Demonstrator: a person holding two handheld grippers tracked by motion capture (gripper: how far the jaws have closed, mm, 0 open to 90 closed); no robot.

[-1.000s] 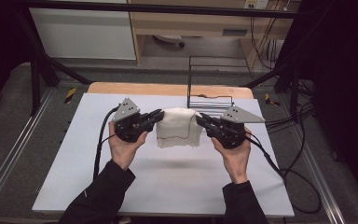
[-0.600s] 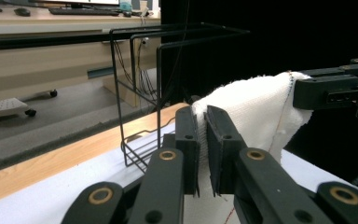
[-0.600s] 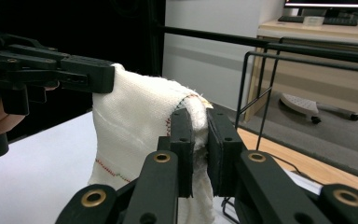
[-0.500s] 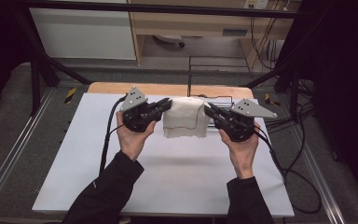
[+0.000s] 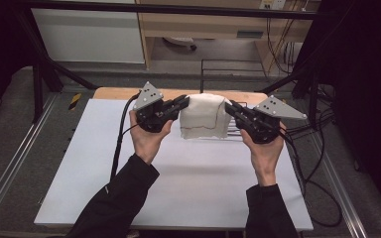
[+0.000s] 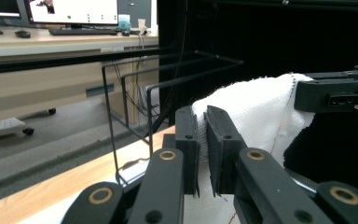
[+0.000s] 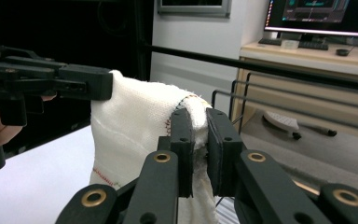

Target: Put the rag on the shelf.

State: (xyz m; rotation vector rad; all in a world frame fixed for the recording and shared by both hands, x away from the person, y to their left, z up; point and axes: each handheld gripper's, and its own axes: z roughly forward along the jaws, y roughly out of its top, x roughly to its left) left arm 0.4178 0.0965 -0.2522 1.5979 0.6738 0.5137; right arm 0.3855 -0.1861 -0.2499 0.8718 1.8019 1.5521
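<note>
Pinching the white cloth (image 5: 206,118) at its two upper corners, the left gripper (image 5: 182,103) and right gripper (image 5: 230,108) are both clamped on fabric, holding it stretched crosswise between them above the white table (image 5: 188,183), equally near each. Behind the hanging cloth stands a black wire rack (image 5: 230,69); beyond lie grey floor and wooden furniture.

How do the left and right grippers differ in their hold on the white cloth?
The left gripper pinches the white cloth's left top corner; the right gripper pinches its right top corner. In the high view, the left one sits slightly higher than the right. Both are shut on the cloth, which hangs between them.
</note>
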